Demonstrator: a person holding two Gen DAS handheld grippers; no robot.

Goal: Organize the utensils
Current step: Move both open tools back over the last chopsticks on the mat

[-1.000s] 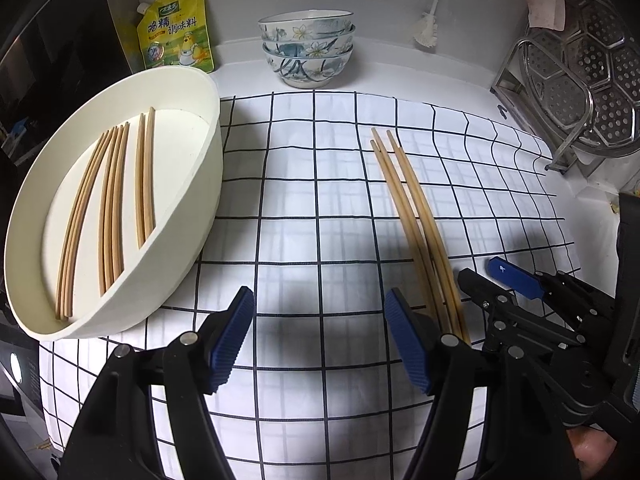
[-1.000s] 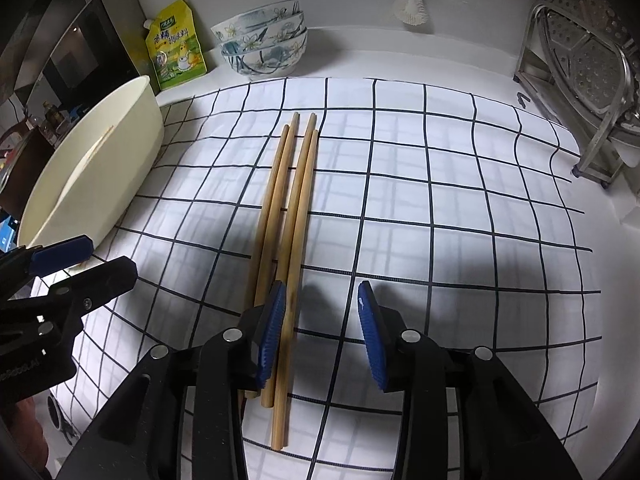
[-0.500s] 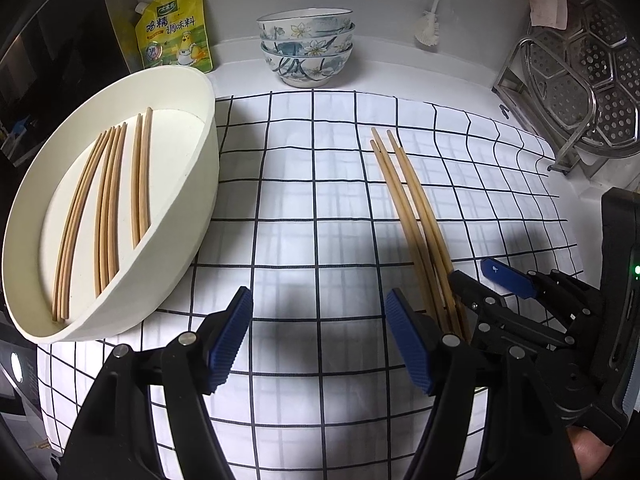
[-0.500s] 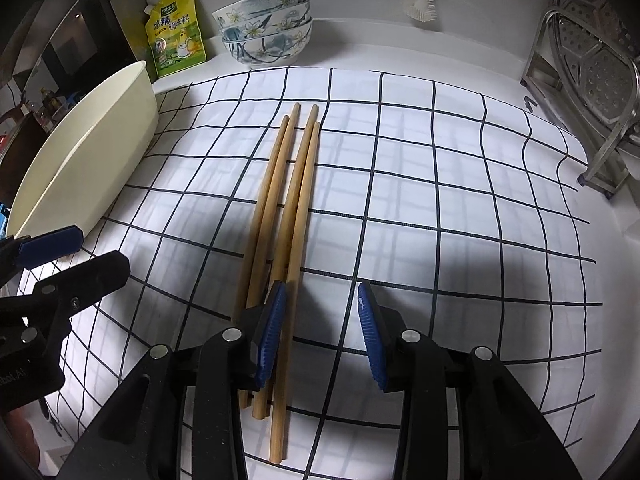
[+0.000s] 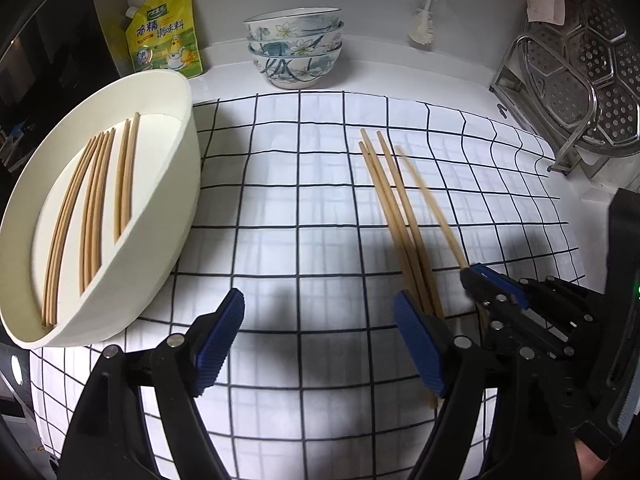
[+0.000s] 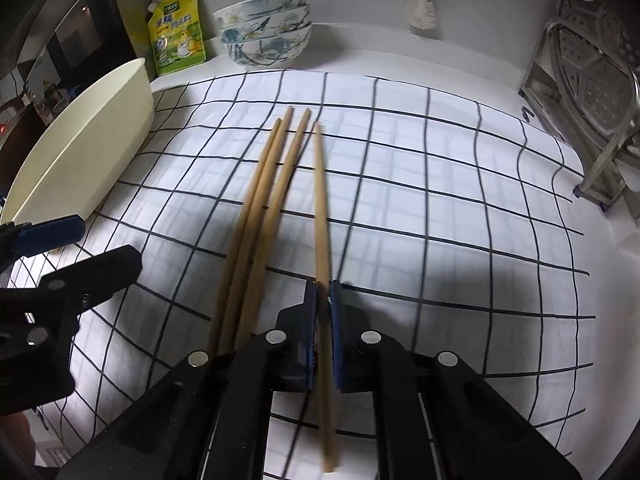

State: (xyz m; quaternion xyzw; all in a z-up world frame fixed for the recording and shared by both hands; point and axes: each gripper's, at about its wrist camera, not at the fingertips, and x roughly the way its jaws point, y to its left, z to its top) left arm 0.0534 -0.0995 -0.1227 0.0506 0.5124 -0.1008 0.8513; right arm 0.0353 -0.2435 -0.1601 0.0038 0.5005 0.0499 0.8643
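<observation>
- On the checked cloth (image 6: 400, 200), which is covering the white counter (image 5: 400, 76), the right gripper (image 6: 323, 332) is pinching one chopstick (image 6: 320, 200) between its blue pads, jaws closed down onto it; that stick is angling away from the others and is looking blurred.
- Just to the left of that chopstick on the cloth, three more chopsticks (image 6: 260, 208) are lying side by side, touching or nearly touching; their near ends are running under the right gripper.
- Over the cloth's near edge, the left gripper (image 5: 320, 344) is hovering with its jaws opening wider, and nothing is sitting between the pads; its right pad is standing just beside the near ends of the three loose sticks.
- At the cloth's left edge, a cream oval tub (image 5: 180, 208) is resting partly on the fabric; inside it several chopsticks (image 5: 92, 208) are lying lengthwise in loose groups.
- Beyond the cloth's far edge, three stacked floral bowls (image 5: 296, 48) are standing against the wall; a yellow seasoning pouch (image 5: 166, 36) is leaning to their left, and a white brush (image 5: 422, 30) is hanging to their right.
- Off the cloth's right side, a metal rack (image 5: 560, 120) is holding a perforated steamer plate (image 5: 592, 68) upright.
</observation>
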